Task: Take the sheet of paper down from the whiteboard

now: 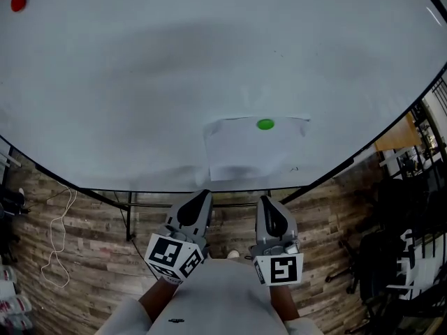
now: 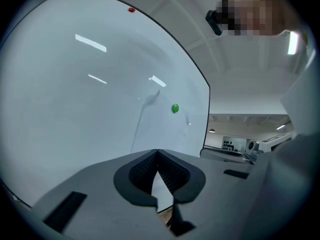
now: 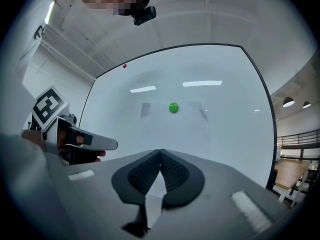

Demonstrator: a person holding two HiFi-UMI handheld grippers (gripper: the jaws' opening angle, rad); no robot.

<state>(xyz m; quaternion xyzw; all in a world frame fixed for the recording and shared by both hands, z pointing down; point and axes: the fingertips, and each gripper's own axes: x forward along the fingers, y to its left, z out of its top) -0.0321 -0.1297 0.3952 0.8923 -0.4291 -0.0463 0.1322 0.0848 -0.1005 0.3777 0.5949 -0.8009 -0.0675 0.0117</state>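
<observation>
A white sheet of paper [image 1: 250, 149] hangs low on the whiteboard [image 1: 140, 82], pinned at its top edge by a green round magnet [image 1: 265, 124]. The paper [image 3: 172, 126] and the magnet [image 3: 173, 107] lie straight ahead in the right gripper view, and the paper [image 2: 160, 129] and magnet [image 2: 175, 108] sit right of centre in the left gripper view. My left gripper [image 1: 203, 195] and right gripper [image 1: 265, 199] are both shut and empty, side by side below the board's lower edge, short of the sheet.
A red magnet [image 1: 18, 1] sits at the board's top left. The board stands on a metal frame [image 1: 129, 211] over a wood-pattern floor. A white cable [image 1: 59, 239] lies on the floor at left; dark chairs and racks [image 1: 401, 257] crowd the right.
</observation>
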